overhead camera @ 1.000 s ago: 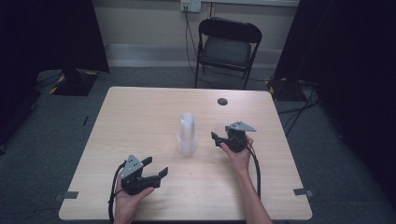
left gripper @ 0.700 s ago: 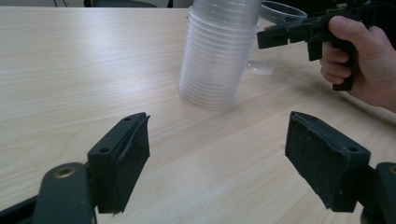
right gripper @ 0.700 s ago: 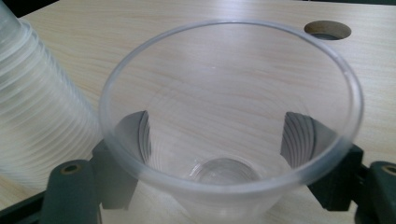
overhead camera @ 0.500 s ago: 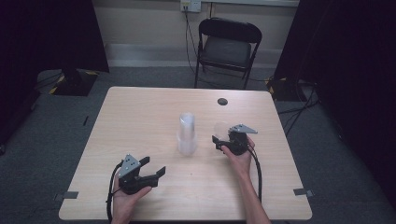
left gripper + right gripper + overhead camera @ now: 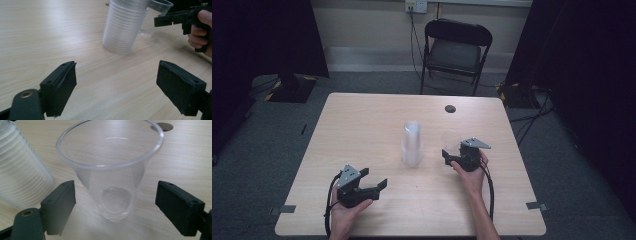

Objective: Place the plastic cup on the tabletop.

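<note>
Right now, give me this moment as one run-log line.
right claw: jaws just opened, astride single cup, pads clear | left claw: open, nothing between | cup stack: mid-table | single cup: upright on table

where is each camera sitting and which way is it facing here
High view: above the person's side, looking forward and down on the pale wooden table; both forearms, left gripper and right gripper show.
Left gripper view: rides that gripper, looking across the table at the stack of clear plastic cups; its open jaws show.
Right gripper view: rides that gripper, facing the single clear plastic cup standing free between its open jaws.
All three share the stack and the single cup.
</note>
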The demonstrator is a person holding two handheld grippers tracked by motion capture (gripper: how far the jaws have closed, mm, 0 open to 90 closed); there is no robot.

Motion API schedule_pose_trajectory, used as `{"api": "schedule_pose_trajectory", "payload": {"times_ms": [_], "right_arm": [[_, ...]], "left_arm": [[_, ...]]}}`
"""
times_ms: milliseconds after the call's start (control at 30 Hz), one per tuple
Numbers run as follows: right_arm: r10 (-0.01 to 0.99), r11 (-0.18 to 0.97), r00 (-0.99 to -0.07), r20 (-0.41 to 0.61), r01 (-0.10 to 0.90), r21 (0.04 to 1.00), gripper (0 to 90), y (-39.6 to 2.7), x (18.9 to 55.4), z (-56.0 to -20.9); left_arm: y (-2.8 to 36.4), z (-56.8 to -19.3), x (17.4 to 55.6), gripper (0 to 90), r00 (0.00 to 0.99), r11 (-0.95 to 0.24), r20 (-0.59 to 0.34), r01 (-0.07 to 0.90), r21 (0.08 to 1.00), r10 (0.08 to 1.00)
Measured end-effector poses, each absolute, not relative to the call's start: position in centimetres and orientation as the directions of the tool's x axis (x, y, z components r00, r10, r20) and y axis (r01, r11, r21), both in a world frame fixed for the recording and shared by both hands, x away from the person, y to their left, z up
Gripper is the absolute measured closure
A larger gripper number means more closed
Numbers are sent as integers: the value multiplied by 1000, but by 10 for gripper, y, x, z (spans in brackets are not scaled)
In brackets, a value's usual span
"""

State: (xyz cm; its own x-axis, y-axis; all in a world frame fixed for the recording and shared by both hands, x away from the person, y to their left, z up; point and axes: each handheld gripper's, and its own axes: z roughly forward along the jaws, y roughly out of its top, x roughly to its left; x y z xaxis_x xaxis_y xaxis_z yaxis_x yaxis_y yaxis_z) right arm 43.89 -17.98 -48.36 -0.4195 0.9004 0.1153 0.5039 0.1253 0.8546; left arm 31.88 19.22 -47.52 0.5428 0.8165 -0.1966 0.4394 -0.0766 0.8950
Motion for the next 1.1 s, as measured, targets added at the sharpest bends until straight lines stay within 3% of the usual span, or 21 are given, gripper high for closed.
{"api": "schedule_pose_trajectory", "payload": {"times_ms": [467, 1100], "right_arm": [[910, 62, -385, 154, 495, 867, 182, -198, 412, -483], [882, 21, -426, 200, 460, 888, 174, -189, 357, -482]], "left_arm": [[194, -478, 317, 158, 539, -76, -202, 449, 890, 818], [201, -486, 312, 162, 540, -86, -194, 451, 889, 819]]}}
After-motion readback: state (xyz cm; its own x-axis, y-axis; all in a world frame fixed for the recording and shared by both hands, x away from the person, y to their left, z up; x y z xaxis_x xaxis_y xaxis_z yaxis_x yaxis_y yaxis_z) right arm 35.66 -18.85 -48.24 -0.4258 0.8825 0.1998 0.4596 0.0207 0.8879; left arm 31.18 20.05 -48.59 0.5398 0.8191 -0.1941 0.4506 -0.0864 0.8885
